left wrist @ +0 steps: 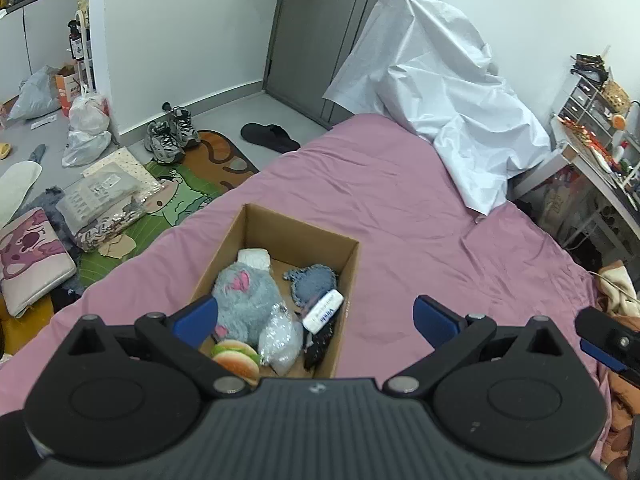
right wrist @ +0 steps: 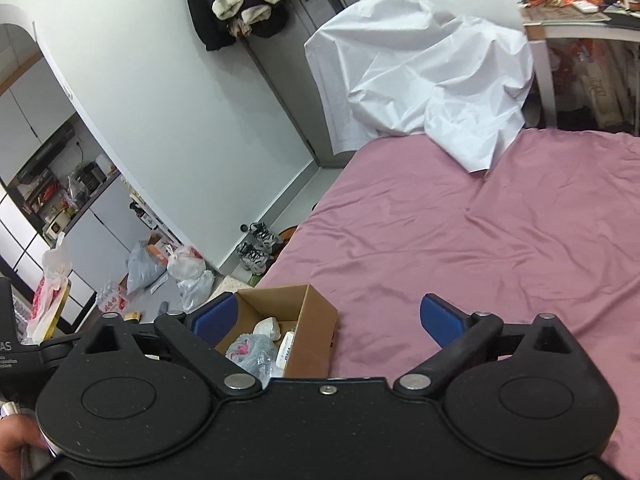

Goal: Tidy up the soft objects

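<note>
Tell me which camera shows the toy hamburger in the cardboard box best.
The left wrist view. There the toy hamburger lies in plain sight at the near end of the cardboard box, beside the grey plush. In the right wrist view the gripper body hides that end of the box, so no hamburger shows.

1 box [left wrist: 280, 236], 7 soft items; 2 sneakers [left wrist: 170, 136].

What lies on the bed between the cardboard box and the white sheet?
Nothing: between the cardboard box and the white sheet only bare pink bedspread shows, in both wrist views.
</note>
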Available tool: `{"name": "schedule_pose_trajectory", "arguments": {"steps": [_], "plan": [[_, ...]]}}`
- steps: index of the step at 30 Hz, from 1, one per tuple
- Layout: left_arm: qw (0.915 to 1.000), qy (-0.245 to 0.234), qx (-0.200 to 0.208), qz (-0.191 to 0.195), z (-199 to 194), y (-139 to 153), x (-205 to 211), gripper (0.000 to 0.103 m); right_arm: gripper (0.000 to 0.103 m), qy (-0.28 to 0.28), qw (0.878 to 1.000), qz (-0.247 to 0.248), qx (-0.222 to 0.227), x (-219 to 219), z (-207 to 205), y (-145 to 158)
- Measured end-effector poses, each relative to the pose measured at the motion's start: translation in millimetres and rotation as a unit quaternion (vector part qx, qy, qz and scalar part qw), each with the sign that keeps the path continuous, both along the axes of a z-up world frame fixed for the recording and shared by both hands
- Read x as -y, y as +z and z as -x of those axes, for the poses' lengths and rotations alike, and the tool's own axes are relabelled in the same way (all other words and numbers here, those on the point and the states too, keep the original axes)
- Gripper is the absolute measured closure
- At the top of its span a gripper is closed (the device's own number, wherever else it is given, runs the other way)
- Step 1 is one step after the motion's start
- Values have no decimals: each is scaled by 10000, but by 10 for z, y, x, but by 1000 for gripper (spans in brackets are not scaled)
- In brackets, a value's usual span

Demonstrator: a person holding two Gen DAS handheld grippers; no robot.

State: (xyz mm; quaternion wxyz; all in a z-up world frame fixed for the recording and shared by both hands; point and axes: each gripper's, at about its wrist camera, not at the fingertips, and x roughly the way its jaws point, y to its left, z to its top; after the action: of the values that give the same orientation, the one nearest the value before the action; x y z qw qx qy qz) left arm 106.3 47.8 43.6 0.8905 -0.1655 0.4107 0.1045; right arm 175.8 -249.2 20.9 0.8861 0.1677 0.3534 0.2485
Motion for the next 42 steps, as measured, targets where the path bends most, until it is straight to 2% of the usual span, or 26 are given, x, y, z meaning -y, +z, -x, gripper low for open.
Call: {"name": "schedule_pose_trajectory", "arguments": {"steps": [1,13,20,28,34,42], "plan": [[10000,-28,2,18,25,8,5,0,0,-10,10000,12,15,28,44,24],[9992,-364,33,-181,322,145,139,0,0,-29,9994,333,-134,248,460,29],[9980,-547,99,-298,491,229,206,0,0,-10,9998,163,-101,328,644,65],[9967,-627,114,-501,663,247,222,0,0,-78,9994,312,-157,272,720,124],[9948,-730,135,-698,752,256,216,0,0,-56,9972,739,-20,109,816,186],[9933,-822,94,-801,809,196,189,0,0,-6,9960,891,14,7,945,196]]}}
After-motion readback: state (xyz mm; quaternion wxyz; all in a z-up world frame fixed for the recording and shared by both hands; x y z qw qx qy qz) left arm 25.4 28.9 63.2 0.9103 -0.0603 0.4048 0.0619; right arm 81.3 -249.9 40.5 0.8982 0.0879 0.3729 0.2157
